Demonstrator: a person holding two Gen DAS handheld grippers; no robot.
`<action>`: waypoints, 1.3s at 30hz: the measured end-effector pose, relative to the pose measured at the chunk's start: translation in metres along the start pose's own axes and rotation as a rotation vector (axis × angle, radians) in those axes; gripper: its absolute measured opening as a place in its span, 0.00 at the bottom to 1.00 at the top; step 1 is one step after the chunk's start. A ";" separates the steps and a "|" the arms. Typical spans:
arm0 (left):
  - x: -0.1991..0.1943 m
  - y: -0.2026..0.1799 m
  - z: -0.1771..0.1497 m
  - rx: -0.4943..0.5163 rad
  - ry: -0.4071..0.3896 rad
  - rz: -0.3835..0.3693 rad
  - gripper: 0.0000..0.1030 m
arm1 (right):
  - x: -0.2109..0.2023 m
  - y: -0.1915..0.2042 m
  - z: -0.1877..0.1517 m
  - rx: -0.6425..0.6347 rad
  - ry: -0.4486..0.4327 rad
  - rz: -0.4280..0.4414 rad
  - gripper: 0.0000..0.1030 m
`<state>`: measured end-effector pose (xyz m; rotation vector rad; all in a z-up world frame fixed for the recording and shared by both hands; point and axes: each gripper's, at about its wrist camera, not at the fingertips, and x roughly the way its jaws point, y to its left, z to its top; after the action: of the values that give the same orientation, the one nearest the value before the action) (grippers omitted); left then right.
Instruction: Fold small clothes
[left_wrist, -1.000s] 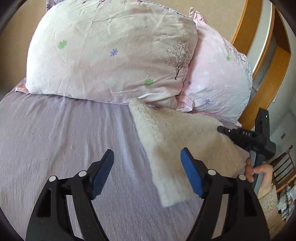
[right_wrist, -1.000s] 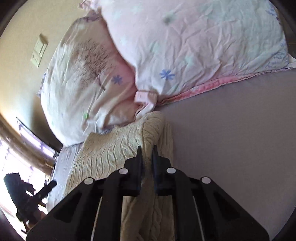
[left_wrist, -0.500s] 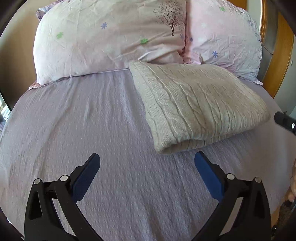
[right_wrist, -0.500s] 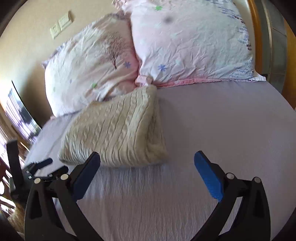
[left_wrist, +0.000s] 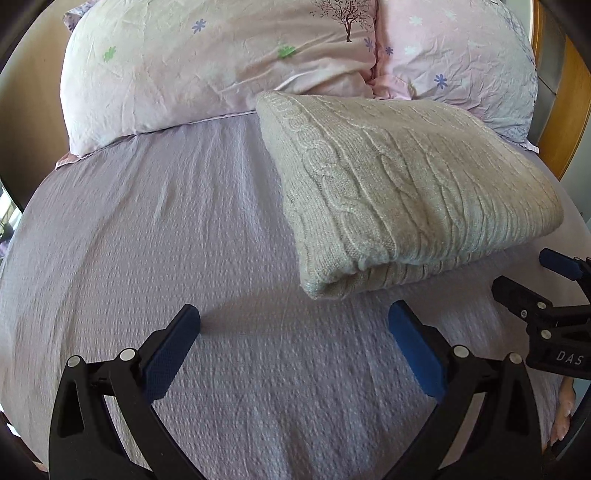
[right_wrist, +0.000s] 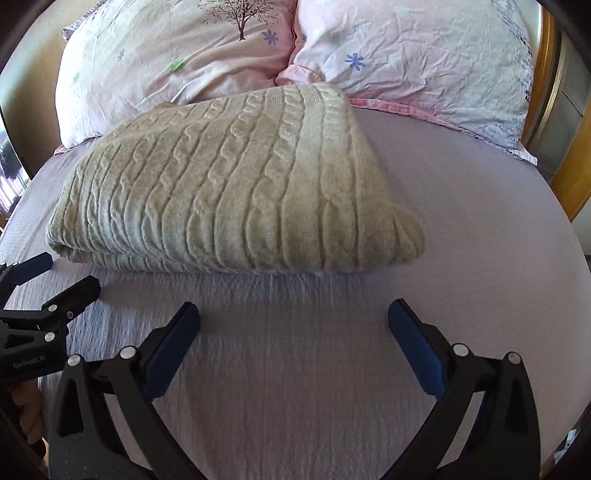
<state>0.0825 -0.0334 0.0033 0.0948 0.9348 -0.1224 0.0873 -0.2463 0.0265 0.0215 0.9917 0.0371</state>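
Note:
A cream cable-knit sweater (left_wrist: 399, 184) lies folded in a thick rectangle on the lilac bed sheet (left_wrist: 166, 240), its far edge against the pillows. It also shows in the right wrist view (right_wrist: 229, 188). My left gripper (left_wrist: 293, 321) is open and empty, low over the sheet, in front of the sweater's near left corner. My right gripper (right_wrist: 293, 321) is open and empty, in front of the sweater's near edge. Each gripper shows at the edge of the other's view: the right one (left_wrist: 532, 277) and the left one (right_wrist: 62, 277), both open.
Two floral pink pillows (left_wrist: 221, 62) (left_wrist: 461, 55) stand at the head of the bed behind the sweater. A wooden headboard (left_wrist: 565, 122) rises at the right. The bed's right edge (right_wrist: 554, 221) falls off beyond the sweater.
My right gripper let go of the sweater and opened. Both grippers pulled back toward the foot of the bed; the sweater now lies flat and folded.

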 end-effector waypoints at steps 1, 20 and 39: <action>0.000 0.000 0.000 0.000 -0.001 0.002 0.99 | 0.000 0.000 0.000 -0.001 0.000 0.000 0.98; 0.001 0.000 0.001 0.009 0.001 -0.007 0.99 | -0.001 -0.002 0.001 -0.007 0.001 0.004 0.98; 0.001 0.000 0.001 0.008 0.001 -0.006 0.99 | -0.002 -0.002 0.001 -0.008 0.001 0.005 0.98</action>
<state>0.0838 -0.0338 0.0027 0.0995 0.9355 -0.1319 0.0874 -0.2485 0.0283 0.0168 0.9927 0.0453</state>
